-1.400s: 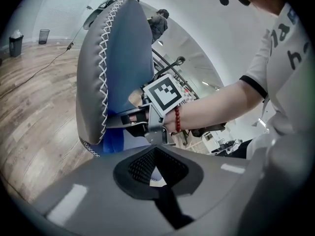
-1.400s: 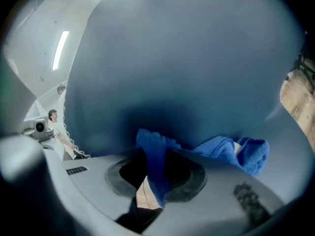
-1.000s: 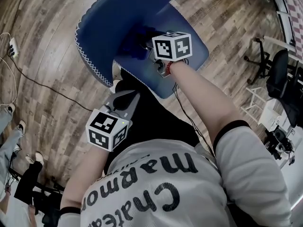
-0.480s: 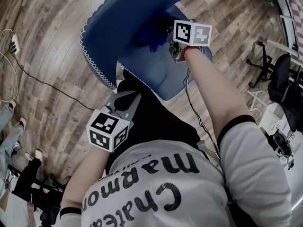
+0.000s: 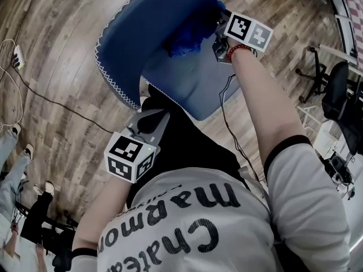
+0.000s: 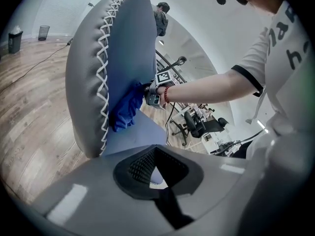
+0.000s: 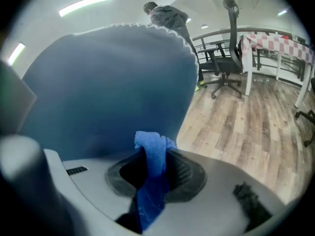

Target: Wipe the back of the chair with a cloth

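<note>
Pinching the blue cloth (image 7: 150,178) between its jaws, my right gripper (image 7: 153,167) holds the bunched fabric against the front face of the blue chair back (image 7: 98,87), just inside its white-stitched edge, with the seat (image 5: 190,89) below. My left gripper (image 6: 156,170) hangs low near my waist, clear of the chair, its jaws drawn together on nothing. Around us I see a wood-plank floor (image 5: 62,55) with a cable (image 5: 51,100) trailing across it, black office chairs (image 7: 224,68) beside a table with a checked cover (image 7: 280,43), and a person (image 7: 167,16) beyond the chair back.
</note>
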Tool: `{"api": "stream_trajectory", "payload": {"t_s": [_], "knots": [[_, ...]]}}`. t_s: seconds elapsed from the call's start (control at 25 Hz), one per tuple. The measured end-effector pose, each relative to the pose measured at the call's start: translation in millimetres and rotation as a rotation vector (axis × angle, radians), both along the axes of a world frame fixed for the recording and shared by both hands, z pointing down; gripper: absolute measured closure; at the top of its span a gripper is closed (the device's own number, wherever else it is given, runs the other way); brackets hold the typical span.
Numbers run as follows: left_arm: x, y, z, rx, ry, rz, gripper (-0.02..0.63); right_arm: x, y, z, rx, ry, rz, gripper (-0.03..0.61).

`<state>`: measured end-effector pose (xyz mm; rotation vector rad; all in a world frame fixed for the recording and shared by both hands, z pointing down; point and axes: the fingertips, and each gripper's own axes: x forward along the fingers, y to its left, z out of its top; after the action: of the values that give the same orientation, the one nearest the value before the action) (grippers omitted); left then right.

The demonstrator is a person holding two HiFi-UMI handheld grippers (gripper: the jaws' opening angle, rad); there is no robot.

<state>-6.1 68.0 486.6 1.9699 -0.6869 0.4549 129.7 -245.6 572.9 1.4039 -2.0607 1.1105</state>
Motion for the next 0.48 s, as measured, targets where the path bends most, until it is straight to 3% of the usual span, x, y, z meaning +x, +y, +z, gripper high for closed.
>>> {"api": "stream_trajectory", "payload": {"t_s": [0.24,0.48], "knots": [[-3,-5,-10,0.037,0.01,0.013,0.607,7,-3,-25,0.057,0.004,0.059,0.486],[2,-4,-38,0.143,0.002,0.084,0.607,4,10,-79,0.144,-0.021,0.056,0.486]]}}
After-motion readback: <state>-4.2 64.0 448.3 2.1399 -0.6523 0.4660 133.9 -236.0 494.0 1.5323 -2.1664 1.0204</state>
